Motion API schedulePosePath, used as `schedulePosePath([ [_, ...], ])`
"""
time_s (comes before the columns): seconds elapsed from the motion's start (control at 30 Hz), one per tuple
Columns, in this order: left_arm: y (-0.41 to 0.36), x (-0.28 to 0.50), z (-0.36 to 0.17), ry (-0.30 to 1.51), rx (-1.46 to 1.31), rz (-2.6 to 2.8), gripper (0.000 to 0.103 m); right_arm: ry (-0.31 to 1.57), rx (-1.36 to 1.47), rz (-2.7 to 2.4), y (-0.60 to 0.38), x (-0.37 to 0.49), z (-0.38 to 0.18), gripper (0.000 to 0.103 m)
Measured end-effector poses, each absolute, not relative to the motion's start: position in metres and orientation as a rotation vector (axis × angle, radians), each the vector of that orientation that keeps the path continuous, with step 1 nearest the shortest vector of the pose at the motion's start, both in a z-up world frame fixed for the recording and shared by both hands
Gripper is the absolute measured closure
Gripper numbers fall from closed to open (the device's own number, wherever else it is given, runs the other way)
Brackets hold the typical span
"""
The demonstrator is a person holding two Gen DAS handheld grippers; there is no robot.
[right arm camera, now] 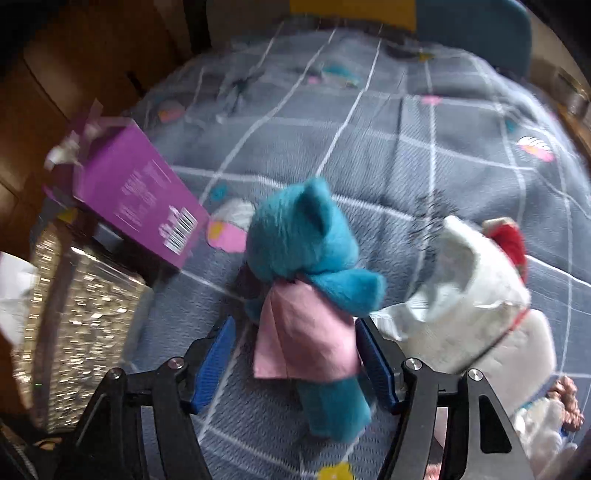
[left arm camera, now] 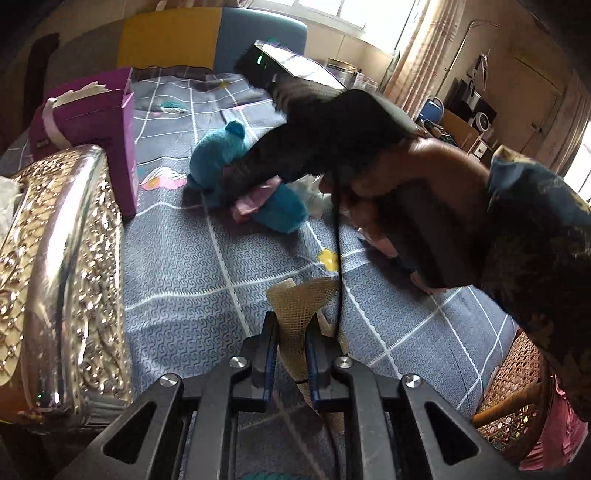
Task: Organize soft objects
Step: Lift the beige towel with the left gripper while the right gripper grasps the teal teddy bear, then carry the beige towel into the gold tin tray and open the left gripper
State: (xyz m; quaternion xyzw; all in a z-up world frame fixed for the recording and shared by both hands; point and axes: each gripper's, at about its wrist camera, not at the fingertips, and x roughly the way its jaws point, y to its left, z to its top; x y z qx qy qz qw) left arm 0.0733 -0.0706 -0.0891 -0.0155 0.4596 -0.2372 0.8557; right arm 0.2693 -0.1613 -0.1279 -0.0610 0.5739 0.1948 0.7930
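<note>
Lying between right tool [right arm camera: 295, 363] (teddy [right arm camera: 306, 258])

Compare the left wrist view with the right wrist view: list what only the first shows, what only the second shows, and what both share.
Only the left wrist view shows the left gripper shut on a strip of beige mesh, the person's arm reaching over the bed, and the window.

Only the right wrist view shows the right gripper with its blue pads either side of the toy's pink cloth, and a white plush toy with a red bow.

Both show the blue plush toy, the purple box, the shiny embossed box and the grey checked bedspread.
</note>
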Motion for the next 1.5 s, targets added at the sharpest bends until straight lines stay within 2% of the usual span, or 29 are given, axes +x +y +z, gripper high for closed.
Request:
schedulePosePath([
  [0.03, -0.069, 0.071, -0.088, 0.961, -0.036, -0.498, 0.090, 1.222, -0.161, 0.385, -0.160, 0.268, -0.130, 0.077],
  [0.1, -0.067, 0.070, -0.085, 0.955, -0.045, -0.499, 0.090, 1.176, -0.083, 0.405, -0.166, 0.259, -0.118, 0.081],
  [0.3, -0.062, 0.068, -0.076, 0.936, -0.071, -0.501, 0.090, 1.096, 0.021, 0.444, -0.202, 0.205, -0.078, 0.081],
  [0.53, -0.049, 0.074, -0.052, 0.910, -0.133, -0.471, 0.090, 1.193, 0.056, 0.358, -0.230, 0.155, -0.101, 0.080],
  [0.67, -0.047, 0.088, -0.015, 0.859, -0.175, -0.477, 0.090, 1.264, -0.007, 0.336, -0.225, 0.152, -0.118, 0.079],
  [0.83, -0.027, 0.125, 0.040, 0.795, -0.241, -0.443, 0.090, 1.301, 0.006, 0.331, -0.226, 0.147, -0.129, 0.073],
  [1.03, 0.066, 0.171, 0.094, 0.643, -0.274, -0.210, 0.090, 1.293, -0.018, 0.334, -0.226, 0.145, -0.134, 0.071],
  [1.13, 0.129, 0.182, 0.088, 0.635, -0.305, -0.050, 0.090, 1.283, -0.033, 0.335, -0.225, 0.138, -0.131, 0.070],
  [1.27, 0.198, 0.168, 0.050, 0.697, -0.348, 0.101, 0.090, 1.261, -0.094, 0.336, -0.214, 0.132, -0.132, 0.068],
  [1.5, 0.247, 0.114, -0.037, 0.865, -0.347, 0.260, 0.084, 1.241, -0.115, 0.293, -0.201, 0.125, -0.129, 0.067],
])
